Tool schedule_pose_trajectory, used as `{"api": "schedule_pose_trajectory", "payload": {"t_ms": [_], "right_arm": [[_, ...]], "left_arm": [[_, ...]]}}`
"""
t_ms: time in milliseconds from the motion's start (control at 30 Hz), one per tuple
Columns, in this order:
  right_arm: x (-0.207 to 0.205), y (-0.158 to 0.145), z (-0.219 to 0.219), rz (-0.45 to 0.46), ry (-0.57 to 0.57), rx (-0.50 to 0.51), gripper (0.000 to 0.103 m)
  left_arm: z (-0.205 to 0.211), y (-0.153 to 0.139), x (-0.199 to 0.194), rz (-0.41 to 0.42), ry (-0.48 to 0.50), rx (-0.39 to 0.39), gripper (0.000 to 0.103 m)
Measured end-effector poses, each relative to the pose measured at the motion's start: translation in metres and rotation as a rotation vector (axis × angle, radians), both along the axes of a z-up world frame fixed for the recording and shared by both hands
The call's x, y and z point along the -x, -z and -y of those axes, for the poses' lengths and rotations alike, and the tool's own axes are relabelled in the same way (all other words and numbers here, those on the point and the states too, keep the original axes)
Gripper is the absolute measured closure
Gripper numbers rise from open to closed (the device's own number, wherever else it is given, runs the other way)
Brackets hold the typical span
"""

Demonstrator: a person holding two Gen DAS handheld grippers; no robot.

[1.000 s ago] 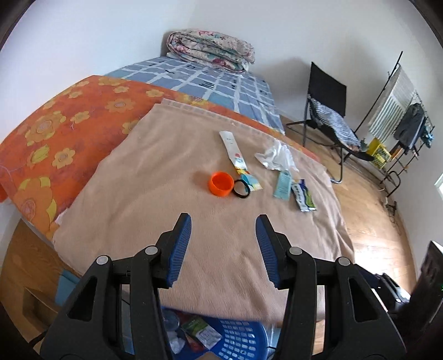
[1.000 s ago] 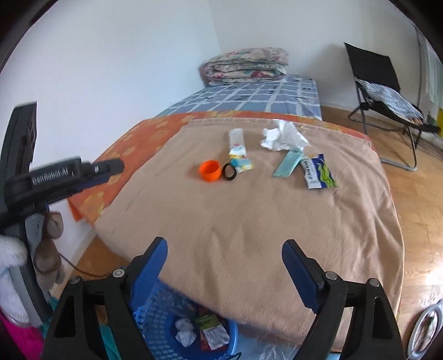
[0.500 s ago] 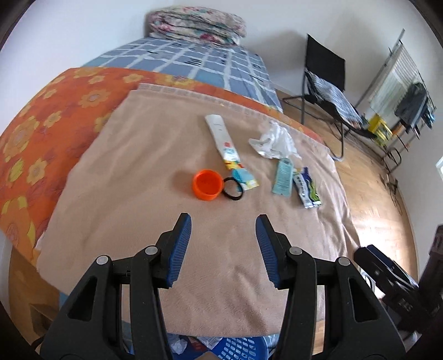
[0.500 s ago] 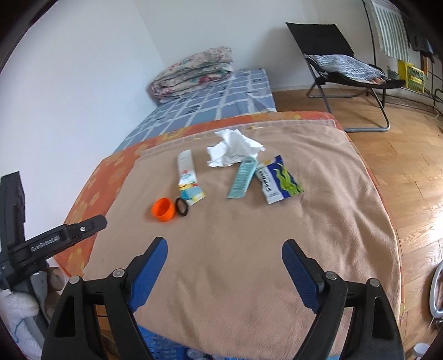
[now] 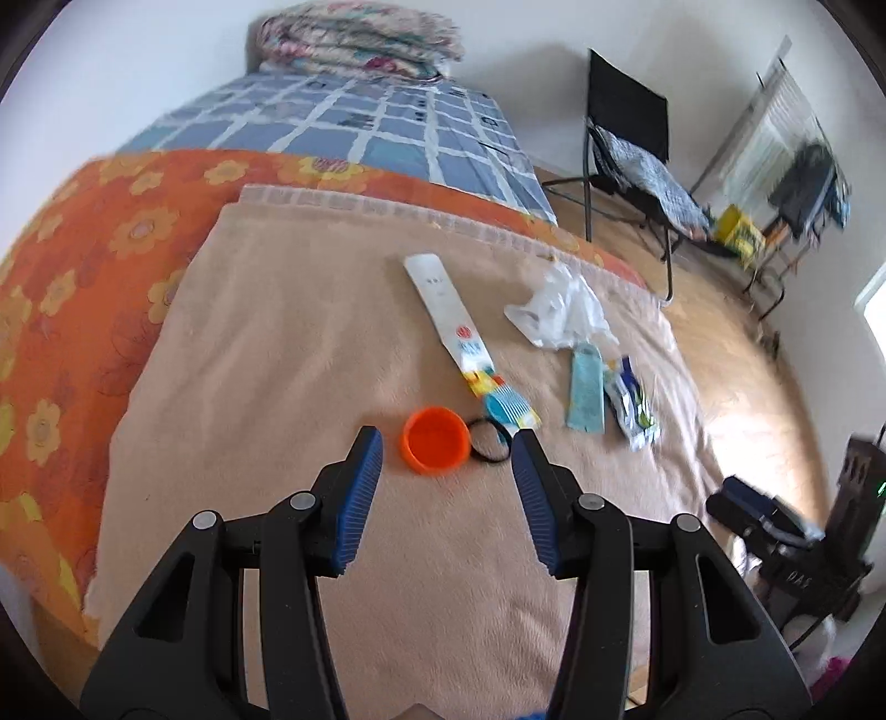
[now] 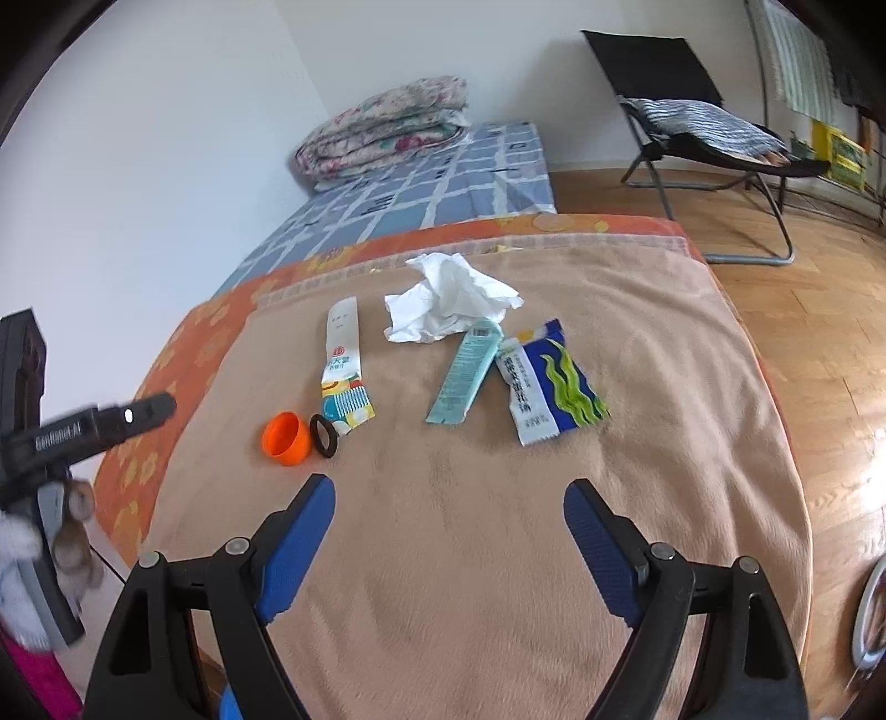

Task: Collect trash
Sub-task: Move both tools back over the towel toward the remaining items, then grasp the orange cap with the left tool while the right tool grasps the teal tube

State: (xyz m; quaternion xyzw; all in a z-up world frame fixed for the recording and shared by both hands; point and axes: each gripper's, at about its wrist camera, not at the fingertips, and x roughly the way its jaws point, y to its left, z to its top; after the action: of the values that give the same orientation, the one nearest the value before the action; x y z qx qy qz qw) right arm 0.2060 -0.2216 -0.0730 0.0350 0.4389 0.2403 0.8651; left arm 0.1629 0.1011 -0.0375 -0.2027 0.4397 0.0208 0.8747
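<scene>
Trash lies on a tan blanket: an orange cap, a black ring, a long white wrapper, a crumpled white tissue, a teal packet and a blue-green snack bag. My left gripper is open and empty, just short of the orange cap. In the right wrist view the cap, tissue, teal packet and snack bag lie ahead of my open, empty right gripper.
The bed carries an orange flowered cover, a blue checked sheet and a folded quilt. A black folding chair stands on the wood floor to the right. A drying rack is far right.
Both grippers have moved forward over the bed toward the trash. The blue basket below the bed edge has dropped almost out of view. Both stay open.
</scene>
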Motion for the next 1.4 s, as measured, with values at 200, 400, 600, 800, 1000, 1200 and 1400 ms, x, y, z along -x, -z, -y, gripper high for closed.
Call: {"api": "schedule_pose_trajectory", "payload": {"t_ms": [200, 400, 600, 800, 1000, 1200, 1400], "right_arm": [[-0.027, 0.003, -0.014, -0.008, -0.055, 0.001, 0.016], [-0.055, 0.018, -0.024, -0.097, -0.072, -0.073, 0.018], [-0.078, 0.031, -0.043, -0.156, -0.074, -0.097, 0.028], [-0.102, 0.054, -0.046, -0.230, -0.001, -0.103, 0.042], [-0.119, 0.068, -0.044, -0.261, 0.041, -0.116, 0.044], [-0.130, 0.078, -0.049, -0.275, 0.054, -0.116, 0.046], [-0.139, 0.088, -0.052, -0.269, 0.079, -0.120, 0.064]], "left_arm": [[-0.040, 0.020, -0.014, -0.012, -0.085, 0.097, 0.054], [-0.012, 0.057, -0.029, -0.103, 0.009, 0.051, 0.054], [-0.008, 0.078, -0.030, -0.134, 0.005, 0.059, 0.054], [-0.007, 0.082, -0.035, -0.132, 0.005, 0.062, 0.058], [-0.007, 0.091, -0.043, -0.153, 0.000, 0.062, 0.062], [-0.002, 0.101, -0.050, -0.157, 0.005, 0.050, 0.083], [0.004, 0.107, -0.051, -0.155, 0.019, 0.003, 0.095]]}}
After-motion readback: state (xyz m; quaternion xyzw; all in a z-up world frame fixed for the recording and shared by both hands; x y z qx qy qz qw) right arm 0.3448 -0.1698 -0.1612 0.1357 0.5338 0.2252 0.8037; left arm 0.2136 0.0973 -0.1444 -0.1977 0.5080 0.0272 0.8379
